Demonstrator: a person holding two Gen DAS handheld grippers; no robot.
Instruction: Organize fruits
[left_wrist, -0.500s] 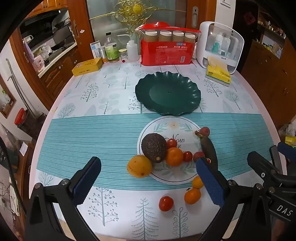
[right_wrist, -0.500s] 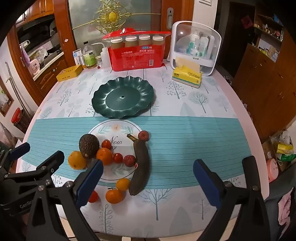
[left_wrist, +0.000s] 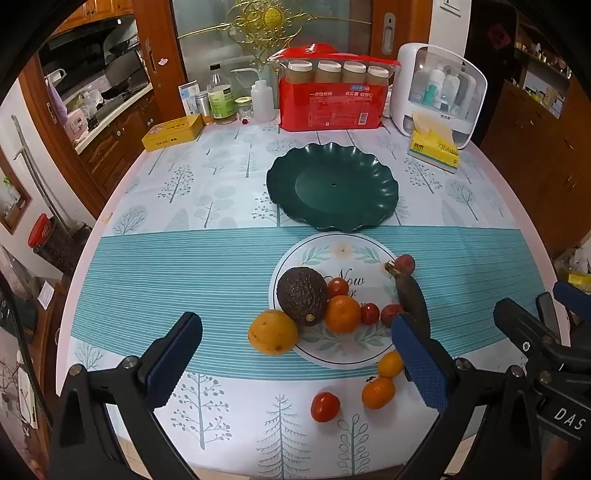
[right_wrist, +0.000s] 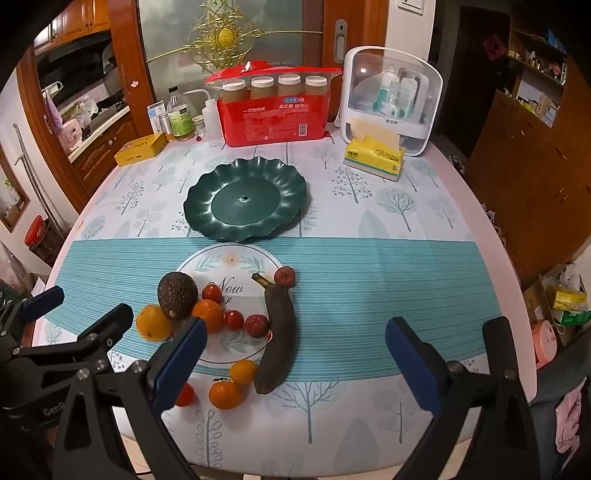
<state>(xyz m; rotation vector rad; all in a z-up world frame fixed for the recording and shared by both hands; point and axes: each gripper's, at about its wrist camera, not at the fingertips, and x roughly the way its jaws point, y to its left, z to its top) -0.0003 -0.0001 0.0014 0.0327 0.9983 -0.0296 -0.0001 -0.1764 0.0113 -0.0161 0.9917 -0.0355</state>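
An empty dark green scalloped plate (left_wrist: 332, 188) (right_wrist: 245, 199) sits mid-table. Nearer me lie loose fruits: an avocado (left_wrist: 302, 295) (right_wrist: 177, 294), oranges (left_wrist: 272, 332) (left_wrist: 342, 314), small tomatoes (left_wrist: 325, 407), small red fruits (left_wrist: 405, 264) and a blackened banana (right_wrist: 277, 332), partly hidden behind my fingers in the left wrist view. My left gripper (left_wrist: 295, 369) is open and empty above the near table edge. My right gripper (right_wrist: 295, 369) is open and empty, to the right of the fruits, the banana between its fingers in view.
At the table's back stand a red pack of paper cups (left_wrist: 332, 99), bottles and jars (left_wrist: 221, 99), a yellow tin (left_wrist: 173, 132), a white organiser box (left_wrist: 437, 92) and a yellow tissue pack (left_wrist: 434, 147). Cabinets flank both sides.
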